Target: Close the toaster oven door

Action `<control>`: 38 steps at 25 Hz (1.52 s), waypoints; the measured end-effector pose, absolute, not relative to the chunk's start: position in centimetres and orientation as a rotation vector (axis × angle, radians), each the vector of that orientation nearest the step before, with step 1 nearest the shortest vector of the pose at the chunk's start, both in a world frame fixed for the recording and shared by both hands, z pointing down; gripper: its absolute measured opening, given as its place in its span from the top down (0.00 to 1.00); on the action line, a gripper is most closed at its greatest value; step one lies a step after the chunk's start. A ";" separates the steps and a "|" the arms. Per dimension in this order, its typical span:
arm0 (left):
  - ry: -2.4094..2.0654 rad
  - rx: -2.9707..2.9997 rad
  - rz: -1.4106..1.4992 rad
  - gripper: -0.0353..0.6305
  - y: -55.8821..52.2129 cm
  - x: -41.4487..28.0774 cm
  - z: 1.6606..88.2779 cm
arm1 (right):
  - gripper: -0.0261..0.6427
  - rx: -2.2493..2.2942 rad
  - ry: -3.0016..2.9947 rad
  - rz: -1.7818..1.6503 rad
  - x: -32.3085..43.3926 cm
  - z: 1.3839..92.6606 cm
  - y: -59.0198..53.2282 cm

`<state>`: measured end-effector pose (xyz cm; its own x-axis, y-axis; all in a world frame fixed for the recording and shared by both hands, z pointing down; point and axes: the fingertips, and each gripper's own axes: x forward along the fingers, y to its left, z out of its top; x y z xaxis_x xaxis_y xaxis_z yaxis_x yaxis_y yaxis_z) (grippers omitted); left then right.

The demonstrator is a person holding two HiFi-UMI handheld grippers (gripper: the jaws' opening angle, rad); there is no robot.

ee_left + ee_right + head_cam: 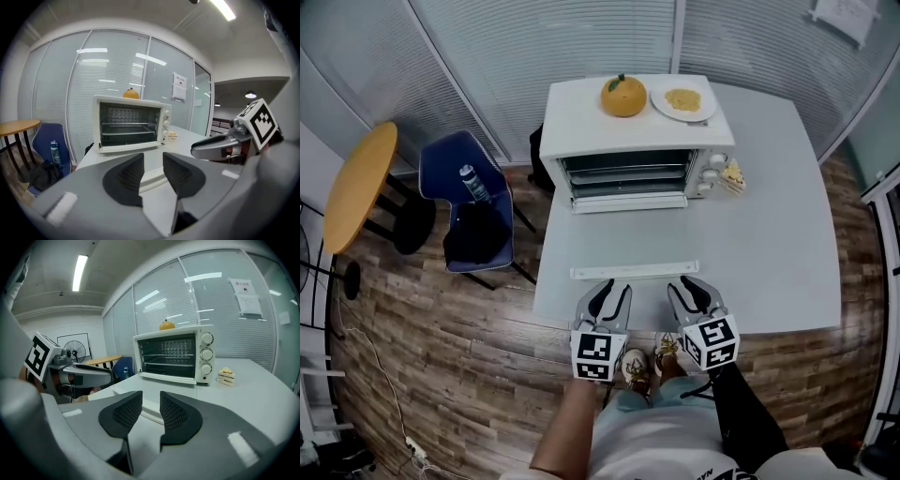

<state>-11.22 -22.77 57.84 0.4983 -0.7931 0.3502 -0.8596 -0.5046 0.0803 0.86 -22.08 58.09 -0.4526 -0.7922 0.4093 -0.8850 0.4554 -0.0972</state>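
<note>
A white toaster oven [628, 141] stands at the far side of the grey table [769, 244], its door [628, 202] folded down and open, racks showing inside. It also shows in the left gripper view as the oven [131, 124] and in the right gripper view as the oven [176, 357]. My left gripper [607, 289] and right gripper [692, 286] hover side by side over the table's near edge, well short of the oven. Both are open with nothing between the jaws: the left gripper [153, 161] and the right gripper [151, 399].
A long white strip [635, 272] lies flat on the table just beyond the grippers. An orange [623, 96] and a plate of food [683, 100] sit on the oven's top; a small sandwich [732, 175] lies beside its knobs. A blue chair [469, 202] and a round wooden table [358, 186] stand at the left.
</note>
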 end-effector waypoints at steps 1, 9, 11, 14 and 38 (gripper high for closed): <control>-1.398 2.490 0.410 0.68 -22.7 -11.1 58.6 | 0.82 1.420 -2.399 0.450 0.8 58.7 -22.2; -1.345 2.396 0.522 0.68 -22.9 -10.8 63.9 | 0.82 1.352 -2.335 0.595 0.4 63.7 -22.6; -1.334 2.377 0.530 0.68 -23.0 -10.7 64.7 | 0.82 1.339 -2.320 0.608 0.3 64.6 -22.7; -1.325 2.347 0.531 0.68 -23.3 -10.5 65.8 | 0.82 1.318 -2.302 0.618 0.3 65.8 -23.0; -1.387 2.239 0.580 0.71 -25.7 -11.8 69.5 | 0.82 1.317 -2.226 0.643 1.4 69.2 -25.0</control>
